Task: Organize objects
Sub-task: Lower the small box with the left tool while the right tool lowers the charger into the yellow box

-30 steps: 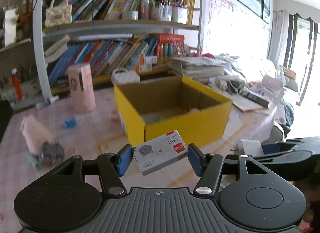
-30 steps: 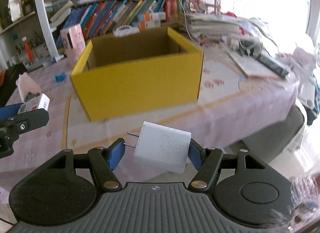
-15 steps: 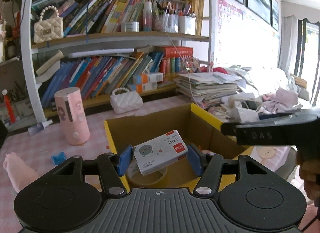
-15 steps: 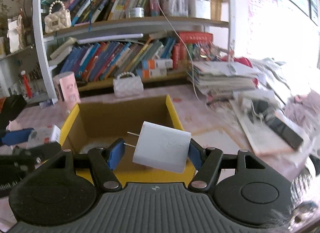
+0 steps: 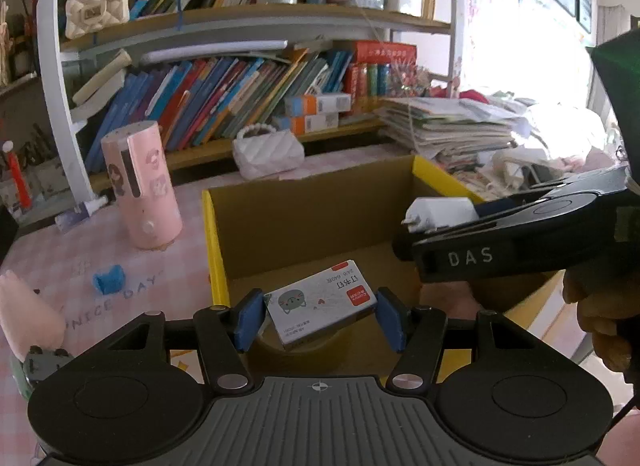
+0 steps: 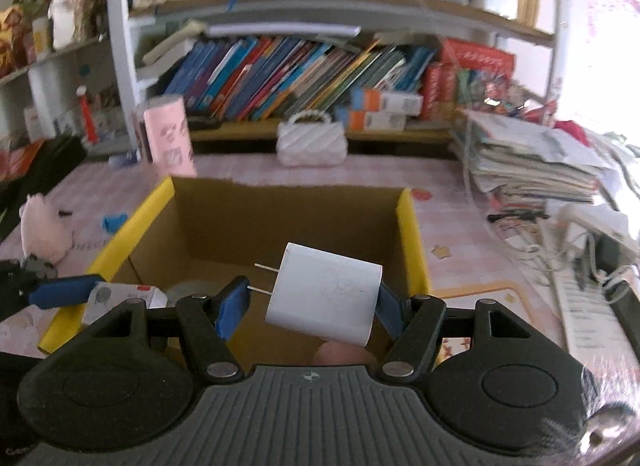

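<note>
My left gripper [image 5: 320,318] is shut on a small white staple box [image 5: 320,304] with a cat drawing and a red label, held over the open yellow cardboard box [image 5: 210,242]. My right gripper [image 6: 310,304] is shut on a white wall charger [image 6: 324,300], its two prongs pointing left, also above the yellow box [image 6: 412,238]. In the left wrist view the right gripper reaches in from the right with the charger [image 5: 440,213]. In the right wrist view the left gripper's blue finger [image 6: 64,290] and the staple box [image 6: 124,298] show at the left. A tape roll lies in the box.
A pink cylinder [image 5: 140,185], a small blue piece [image 5: 108,278] and a pink plush [image 5: 28,318] stand left of the box on the pink checked table. A white quilted purse [image 6: 312,143] sits behind it. Stacked papers [image 6: 532,161] and cables lie at the right. Bookshelves fill the back.
Both grippers have moved forward from in front of the yellow box to above its opening, each keeping its object. The right gripper now appears close beside the left.
</note>
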`<state>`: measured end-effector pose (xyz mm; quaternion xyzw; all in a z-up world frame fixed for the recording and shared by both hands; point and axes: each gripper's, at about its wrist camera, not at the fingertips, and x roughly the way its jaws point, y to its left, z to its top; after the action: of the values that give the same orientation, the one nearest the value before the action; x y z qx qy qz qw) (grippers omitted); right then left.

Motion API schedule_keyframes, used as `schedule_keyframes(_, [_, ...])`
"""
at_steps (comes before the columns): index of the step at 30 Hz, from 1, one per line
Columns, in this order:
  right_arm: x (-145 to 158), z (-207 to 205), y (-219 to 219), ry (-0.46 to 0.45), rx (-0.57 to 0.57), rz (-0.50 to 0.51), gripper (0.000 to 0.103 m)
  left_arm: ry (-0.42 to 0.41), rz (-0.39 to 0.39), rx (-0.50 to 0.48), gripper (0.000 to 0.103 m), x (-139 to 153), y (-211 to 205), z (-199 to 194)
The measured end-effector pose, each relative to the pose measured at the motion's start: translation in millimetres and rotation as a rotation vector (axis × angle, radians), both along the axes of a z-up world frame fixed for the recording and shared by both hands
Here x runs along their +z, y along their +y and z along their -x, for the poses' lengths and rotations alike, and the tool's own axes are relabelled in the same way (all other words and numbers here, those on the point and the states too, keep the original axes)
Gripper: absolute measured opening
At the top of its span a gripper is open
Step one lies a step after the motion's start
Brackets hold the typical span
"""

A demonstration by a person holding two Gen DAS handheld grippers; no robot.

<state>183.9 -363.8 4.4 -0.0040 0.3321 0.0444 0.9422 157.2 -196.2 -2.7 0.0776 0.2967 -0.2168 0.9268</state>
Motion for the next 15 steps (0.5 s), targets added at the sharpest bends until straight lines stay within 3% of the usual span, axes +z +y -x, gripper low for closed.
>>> schedule_keyframes(15, [-26.5,-48.5,4.4,0.218,0.135,0.014,0.064,0.000,-0.092,-0.026,0.060,-12.3,-17.3,-19.6])
